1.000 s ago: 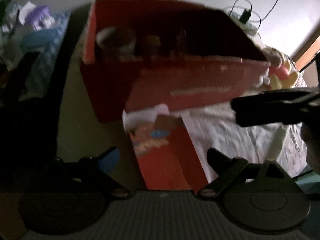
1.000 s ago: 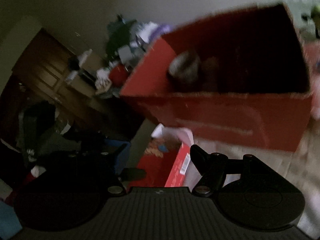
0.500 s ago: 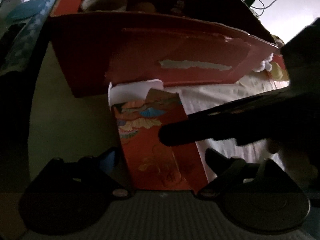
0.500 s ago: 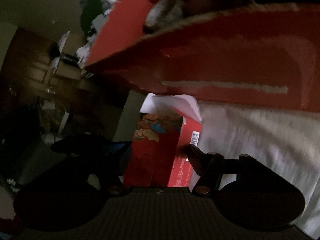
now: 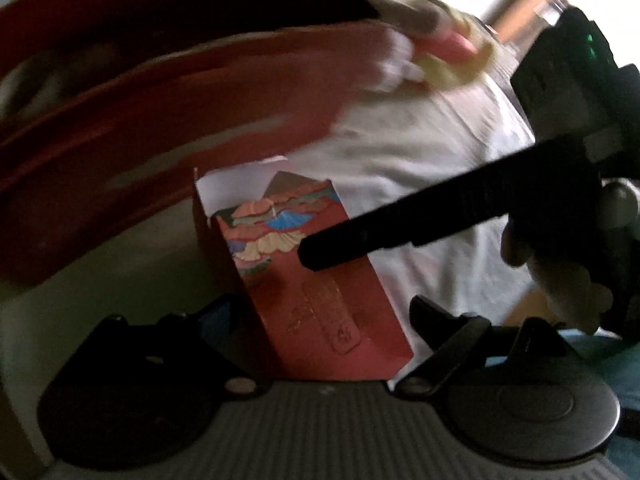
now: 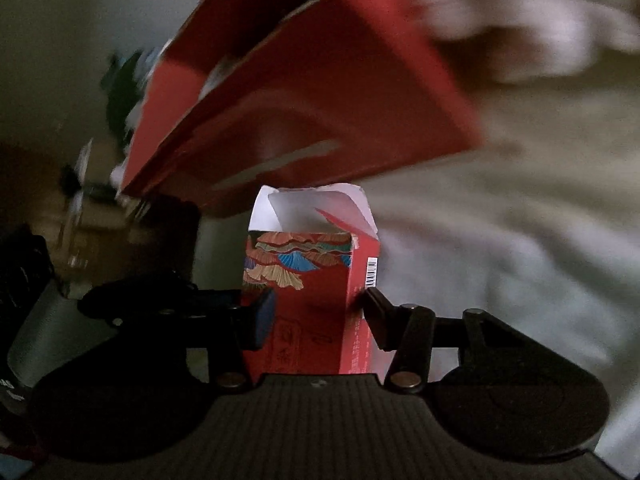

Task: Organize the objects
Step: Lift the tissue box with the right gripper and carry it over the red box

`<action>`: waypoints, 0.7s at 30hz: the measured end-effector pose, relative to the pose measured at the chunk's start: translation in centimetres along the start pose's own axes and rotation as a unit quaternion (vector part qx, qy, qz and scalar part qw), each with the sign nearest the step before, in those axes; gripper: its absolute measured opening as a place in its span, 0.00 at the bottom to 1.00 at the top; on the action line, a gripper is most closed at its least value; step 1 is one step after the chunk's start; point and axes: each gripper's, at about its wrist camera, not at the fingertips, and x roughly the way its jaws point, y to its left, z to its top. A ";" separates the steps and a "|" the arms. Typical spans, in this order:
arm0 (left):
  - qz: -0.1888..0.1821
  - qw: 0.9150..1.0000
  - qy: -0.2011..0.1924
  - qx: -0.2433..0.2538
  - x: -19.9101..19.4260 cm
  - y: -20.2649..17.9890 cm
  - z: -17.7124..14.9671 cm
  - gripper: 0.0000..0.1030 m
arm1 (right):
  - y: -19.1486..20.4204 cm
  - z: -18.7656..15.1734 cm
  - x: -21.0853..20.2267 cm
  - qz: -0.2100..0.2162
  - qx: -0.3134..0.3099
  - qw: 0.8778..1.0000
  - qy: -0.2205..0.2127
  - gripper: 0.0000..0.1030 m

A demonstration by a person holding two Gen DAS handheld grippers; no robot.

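Both the left gripper [image 5: 320, 320] and right gripper [image 6: 316, 312] clamp the small red patterned cardboard carton [image 6: 296, 280]; big red cardboard box [image 6: 304, 112] blurs behind.

The small red cardboard carton with a fan pattern [image 6: 308, 280] bears a barcode on its side and gold characters too blurred to read.
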 end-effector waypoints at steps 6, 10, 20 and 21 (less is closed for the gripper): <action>-0.033 0.991 0.024 0.130 3.0 -6.4 2.5 0.88 | -4.2 -2.3 -6.4 -0.029 0.073 0.992 -0.098 0.48; -0.047 0.981 0.016 0.188 3.5 -9.6 4.0 0.88 | -5.7 -3.5 -10.4 -0.046 0.093 0.981 -0.165 0.48; -0.067 0.970 -0.088 0.215 -1.8 -12.0 7.9 0.88 | -2.4 -2.5 -16.6 -0.036 0.058 0.956 -0.286 0.48; -0.062 0.970 -0.099 0.215 -2.4 -11.9 8.1 0.88 | -1.7 -2.0 -17.0 -0.029 0.050 0.954 -0.295 0.48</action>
